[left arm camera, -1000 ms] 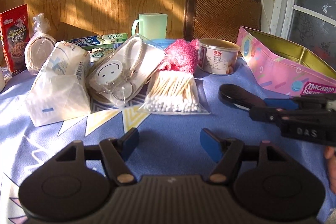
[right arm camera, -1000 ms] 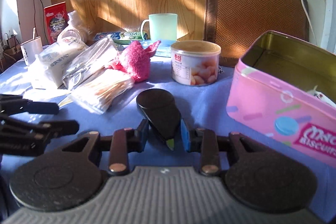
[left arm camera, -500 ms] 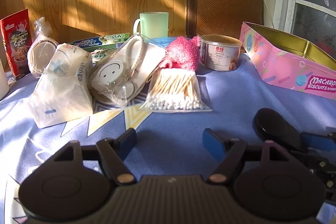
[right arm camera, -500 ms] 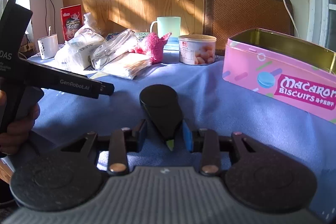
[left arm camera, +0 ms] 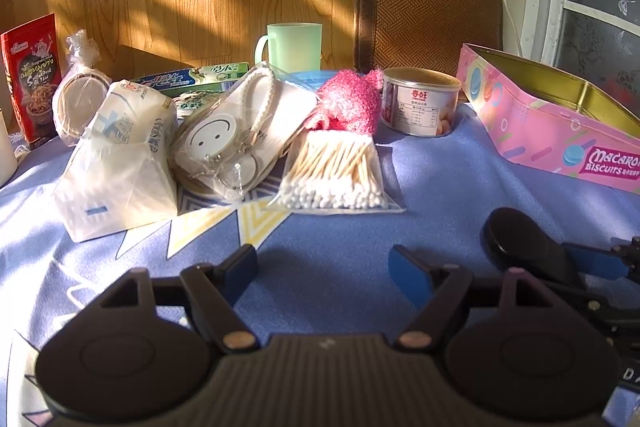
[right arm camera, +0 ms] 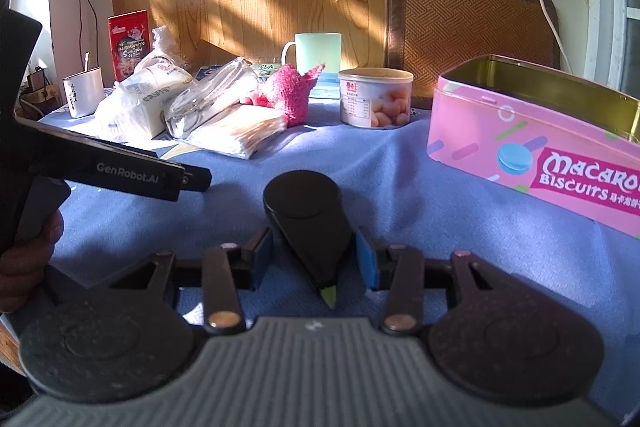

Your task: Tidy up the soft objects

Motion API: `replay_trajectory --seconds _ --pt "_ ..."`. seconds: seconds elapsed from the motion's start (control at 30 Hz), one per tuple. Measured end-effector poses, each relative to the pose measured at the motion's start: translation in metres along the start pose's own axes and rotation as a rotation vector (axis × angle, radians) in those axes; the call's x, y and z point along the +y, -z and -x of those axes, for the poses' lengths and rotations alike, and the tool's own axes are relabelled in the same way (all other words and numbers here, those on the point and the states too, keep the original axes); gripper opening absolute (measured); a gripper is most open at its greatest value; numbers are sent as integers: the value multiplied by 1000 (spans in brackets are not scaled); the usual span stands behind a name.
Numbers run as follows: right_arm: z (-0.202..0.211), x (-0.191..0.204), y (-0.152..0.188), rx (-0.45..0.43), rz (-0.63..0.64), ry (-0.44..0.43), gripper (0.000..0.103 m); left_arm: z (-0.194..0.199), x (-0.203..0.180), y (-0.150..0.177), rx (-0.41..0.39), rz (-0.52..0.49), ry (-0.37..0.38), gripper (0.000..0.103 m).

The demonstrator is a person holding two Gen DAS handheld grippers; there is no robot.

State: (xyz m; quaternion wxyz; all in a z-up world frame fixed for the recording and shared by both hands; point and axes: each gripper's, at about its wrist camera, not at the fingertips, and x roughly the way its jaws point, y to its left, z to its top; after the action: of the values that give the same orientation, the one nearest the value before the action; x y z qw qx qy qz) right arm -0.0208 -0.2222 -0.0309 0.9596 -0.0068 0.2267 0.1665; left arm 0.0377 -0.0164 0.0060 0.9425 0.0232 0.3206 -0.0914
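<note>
Right gripper (right arm camera: pixel 313 259) clamped on black case (right arm camera: pixel 308 219). Left gripper (left arm camera: pixel 324 267) apart, empty. Pink tin (right arm camera: pixel 532 143) open; sock (left arm camera: pixel 350 103), swabs (left arm camera: pixel 336 173), tissues (left arm camera: pixel 120 163) unsorted.

cotton swab bag (left arm camera: pixel 336 171) ahead of left fingers (left arm camera: pixel 408 273), sock (left arm camera: pixel 352 101) behind it, biscuit tin (left arm camera: pixel 552 131) far right

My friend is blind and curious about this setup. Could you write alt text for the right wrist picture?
The right gripper, seen from just behind, is shut on a black teardrop-shaped object over a blue tablecloth. An open pink biscuit tin stands to the right; a pink fuzzy sock, bagged cotton swabs and a can lie behind.
</note>
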Motion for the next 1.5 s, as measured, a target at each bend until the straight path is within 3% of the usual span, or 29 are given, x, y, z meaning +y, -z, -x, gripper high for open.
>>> replay_trajectory --seconds 0.1,0.37,0.5,0.6,0.7,0.8,0.87,0.97,1.0,1.07,1.17,1.3,1.5 --pt "4 1 1 -3 -9 -7 43 0 0 0 1 1 3 76" --pt "13 15 6 4 76 -173 43 0 0 0 1 3 5 78" --pt "15 18 8 -1 101 -157 44 0 2 0 0 12 20 79" --pt "20 14 10 -5 98 -132 47 5 11 -1 8 46 75 80" --pt "25 9 16 -7 90 -133 47 21 19 -2 6 86 196 79" --pt "28 8 21 -19 77 -136 47 36 9 -5 -4 43 301 79" --pt "27 8 20 -24 75 -140 48 36 -3 -5 21 16 344 79" --pt "23 11 19 -32 91 -142 47 18 -15 -1 120 42 387 79" --pt "22 12 19 -34 97 -145 39 16 -18 2 118 55 392 79" --pt "22 13 19 -45 93 -148 39 18 -27 3 111 40 404 65" --pt "27 13 19 -91 102 -111 39 22 -45 -6 102 -15 389 60" --pt "38 -5 3 -198 68 -20 39 22 -71 -42 56 -64 416 60" --pt "39 -58 -38 -328 82 187 39 6 -147 -114 -107 -179 454 62"
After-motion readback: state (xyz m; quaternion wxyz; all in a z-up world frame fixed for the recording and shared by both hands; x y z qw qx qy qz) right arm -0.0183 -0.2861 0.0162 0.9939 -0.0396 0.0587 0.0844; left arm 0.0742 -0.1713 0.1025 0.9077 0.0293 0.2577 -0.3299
